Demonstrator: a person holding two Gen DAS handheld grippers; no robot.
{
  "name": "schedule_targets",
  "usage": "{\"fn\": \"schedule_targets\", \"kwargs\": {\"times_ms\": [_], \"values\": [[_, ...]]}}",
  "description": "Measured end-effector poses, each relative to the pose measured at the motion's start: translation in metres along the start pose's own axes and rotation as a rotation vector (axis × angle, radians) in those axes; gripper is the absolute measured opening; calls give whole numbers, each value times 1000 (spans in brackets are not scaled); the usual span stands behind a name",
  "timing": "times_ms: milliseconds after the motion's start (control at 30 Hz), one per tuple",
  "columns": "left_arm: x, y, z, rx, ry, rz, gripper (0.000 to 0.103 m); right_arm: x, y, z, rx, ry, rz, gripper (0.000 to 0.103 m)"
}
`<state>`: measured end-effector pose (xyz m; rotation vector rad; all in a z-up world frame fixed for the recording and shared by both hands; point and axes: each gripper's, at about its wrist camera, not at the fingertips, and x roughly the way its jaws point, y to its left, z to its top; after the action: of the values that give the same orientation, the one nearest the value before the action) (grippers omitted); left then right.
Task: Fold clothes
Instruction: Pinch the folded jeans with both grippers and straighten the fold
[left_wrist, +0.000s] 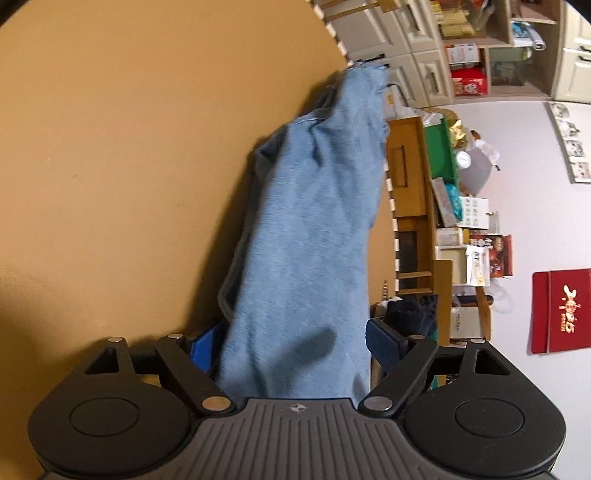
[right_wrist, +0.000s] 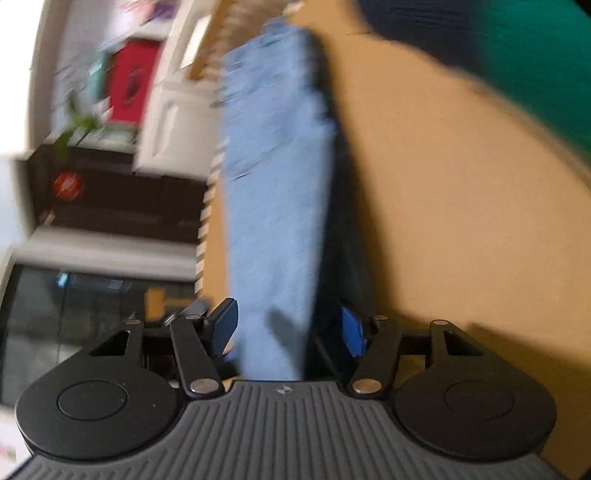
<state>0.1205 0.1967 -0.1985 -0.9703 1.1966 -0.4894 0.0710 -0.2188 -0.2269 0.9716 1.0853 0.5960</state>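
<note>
Soft blue cloth garment, matt tabletop

Open tabletop: broad bare tan table beside the cloth, free for passage.
Blocking: light blue garment fills the gap between the left gripper fingers.
Right side: same cloth runs between the right gripper fingers; a green-sleeved arm crosses beyond.
Table edge: crowded shelves behind.

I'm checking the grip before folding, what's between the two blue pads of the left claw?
In the left wrist view, the light blue garment runs between the left claw's pads, which stand apart around it.
</note>
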Motion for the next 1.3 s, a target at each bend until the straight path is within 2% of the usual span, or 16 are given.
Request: {"fn": "schedule_targets", "kwargs": {"times_ms": [33, 100, 233, 333, 400, 433, 467, 567, 667, 700, 733, 900, 1000, 1167, 1233, 1300], "values": [[-1, -3, -1, 7, -2, -4, 83, -1, 12, -2, -71, -7, -10, 72], [-4, -6, -2, 16, -5, -4, 83, 0, 36, -9, -268, -12, -56, 73], [-5, -9, 2, -6, 3, 27, 83, 7, 51, -24, -477, 2, -116, 74], [-7, -10, 3, -20, 14, 17, 83, 6, 30, -17, -430, 7, -78, 73], [-9, -10, 4, -12, 22, 11, 83, 10, 8, -14, -365, 18, -42, 68], [-10, -9, 4, -14, 24, 9, 83, 14, -4, -10, -317, 35, -17, 56], [-11, -8, 4, -23, 23, 7, 83, 17, -13, -6, -261, 56, 14, 33], [-13, -11, 2, -1, 8, 13, 75, 18, -18, -1, -180, 88, 42, 20], [-22, -20, -3, 90, -5, 37, 39, 13, -8, 2, -182, 71, 62, 16], [-26, -20, -4, 93, -4, 33, 21, 11, -5, 5, -188, 71, 61, 15], [-29, -17, -3, 78, -4, 14, 17, 8, -1, 7, -197, 72, 59, 15], [-40, -19, -5, 103, -7, -32, 13, 6, 8, 12, -183, 93, 47, 15], [-48, -25, -8, 126, -32, -97, 12, -5, 22, 11, -213, 55, 43, 14], [-90, -60, -46, 462, -133, -246, 11, -53, 75, -25, -528, -72, 22, 14], [-95, -49, -65, 477, -100, -231, 11, -58, 66, -39, -496, -8, 18, 14], [-85, -18, -77, 368, -34, -151, 11, -47, 39, -48, -370, 75, -28, 14]]}}
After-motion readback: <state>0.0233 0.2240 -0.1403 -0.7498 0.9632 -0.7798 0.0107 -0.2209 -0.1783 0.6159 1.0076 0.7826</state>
